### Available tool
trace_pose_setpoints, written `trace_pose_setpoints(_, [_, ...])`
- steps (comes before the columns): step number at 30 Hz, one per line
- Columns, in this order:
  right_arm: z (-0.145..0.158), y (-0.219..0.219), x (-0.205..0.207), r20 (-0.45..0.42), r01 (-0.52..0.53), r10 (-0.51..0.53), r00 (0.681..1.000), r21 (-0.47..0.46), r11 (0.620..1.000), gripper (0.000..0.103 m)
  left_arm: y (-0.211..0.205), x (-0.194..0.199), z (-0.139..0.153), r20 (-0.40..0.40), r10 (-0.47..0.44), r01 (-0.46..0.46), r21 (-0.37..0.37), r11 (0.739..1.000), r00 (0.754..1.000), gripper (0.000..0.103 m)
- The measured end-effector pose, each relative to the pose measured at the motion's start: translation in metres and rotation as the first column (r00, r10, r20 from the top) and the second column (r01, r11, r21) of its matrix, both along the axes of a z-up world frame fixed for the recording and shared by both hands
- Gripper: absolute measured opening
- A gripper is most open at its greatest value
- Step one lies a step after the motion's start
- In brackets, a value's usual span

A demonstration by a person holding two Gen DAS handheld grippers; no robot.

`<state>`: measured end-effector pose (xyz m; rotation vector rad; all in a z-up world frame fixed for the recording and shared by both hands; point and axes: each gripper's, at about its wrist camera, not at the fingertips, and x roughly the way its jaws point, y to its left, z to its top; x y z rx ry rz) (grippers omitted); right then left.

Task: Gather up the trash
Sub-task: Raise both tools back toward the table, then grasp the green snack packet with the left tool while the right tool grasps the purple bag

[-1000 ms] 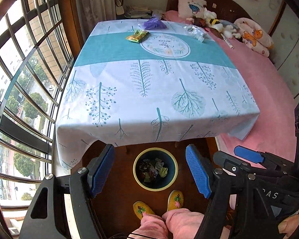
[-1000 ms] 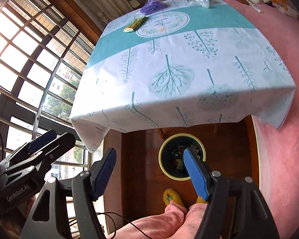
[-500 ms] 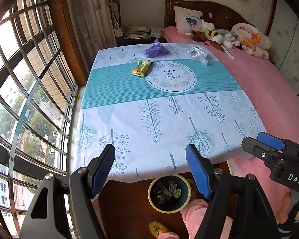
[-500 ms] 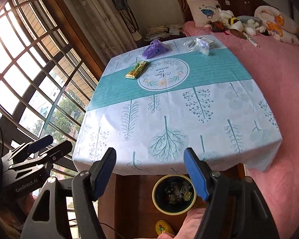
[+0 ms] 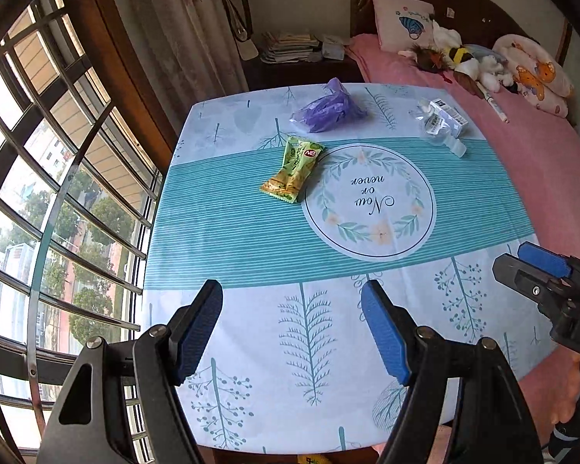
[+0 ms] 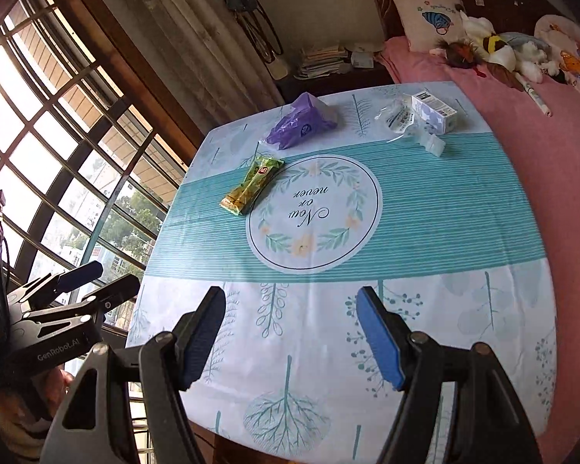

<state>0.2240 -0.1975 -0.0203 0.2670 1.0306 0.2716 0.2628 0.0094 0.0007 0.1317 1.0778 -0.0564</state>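
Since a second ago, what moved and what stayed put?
Both grippers swung up from the floor and forward over the table; the trash bin and slippers dropped out of view. Left gripper and right gripper stay open and empty. The green snack wrapper, purple bag and clear packaging haven't moved.

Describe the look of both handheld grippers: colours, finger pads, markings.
Both match: the left gripper and right gripper have black angular frames with triangular cut-outs, silver pivot screws, and two fingers faced with ribbed blue pads. White lettering reads "GenRobot.AI" on the left unit's side and "DA", cut off, on the right's.
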Motion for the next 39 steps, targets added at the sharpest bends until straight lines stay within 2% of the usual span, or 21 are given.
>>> trace_pose_setpoints(8, [-0.037,-0.016,0.104,-0.070,-0.092,0.094,0.993,0.030,0.995,0.070,-0.021,0.113,-0.050,-0.112,0.063,-0.062,0.013,0.998,0.992,0.073])
trace_pose_setpoints(15, [-0.068,-0.018,0.169,-0.094,-0.116,0.120,0.988,0.050,0.992,0.071,-0.022,0.187,-0.105,-0.216,0.128,-0.127,0.018,0.992,0.968,0.073])
trace_pose_setpoints(24, [-0.091,-0.012,0.223,-0.122,-0.127,0.135,0.983,0.072,0.989,0.070,-0.007,0.239,-0.148,-0.296,0.194,-0.206,-0.012,0.978,0.935,0.073])
trace_pose_setpoints(30, [-0.094,-0.002,0.250,-0.123,-0.134,0.145,0.982,0.091,0.987,0.070,0.001,0.253,-0.157,-0.308,0.222,-0.251,-0.058,0.966,0.925,0.074])
trace_pose_setpoints(33, [-0.092,0.003,0.264,-0.125,-0.123,0.136,0.983,0.104,0.987,0.071,0.007,0.259,-0.156,-0.294,0.242,-0.272,-0.063,0.960,0.925,0.069])
trace_pose_setpoints(35, [-0.090,0.006,0.272,-0.121,-0.110,0.123,0.985,0.107,0.988,0.078,0.007,0.263,-0.154,-0.279,0.241,-0.268,-0.065,0.961,0.930,0.054])
trace_pose_setpoints(37, [-0.086,0.008,0.281,-0.112,-0.094,0.106,0.988,0.110,0.990,0.081,0.011,0.264,-0.152,-0.272,0.238,-0.264,-0.062,0.963,0.932,0.042])
trace_pose_setpoints(39, [-0.083,0.010,0.292,-0.108,-0.073,0.085,0.990,0.113,0.991,0.082,0.015,0.265,-0.151,-0.274,0.250,-0.278,-0.067,0.958,0.929,0.037])
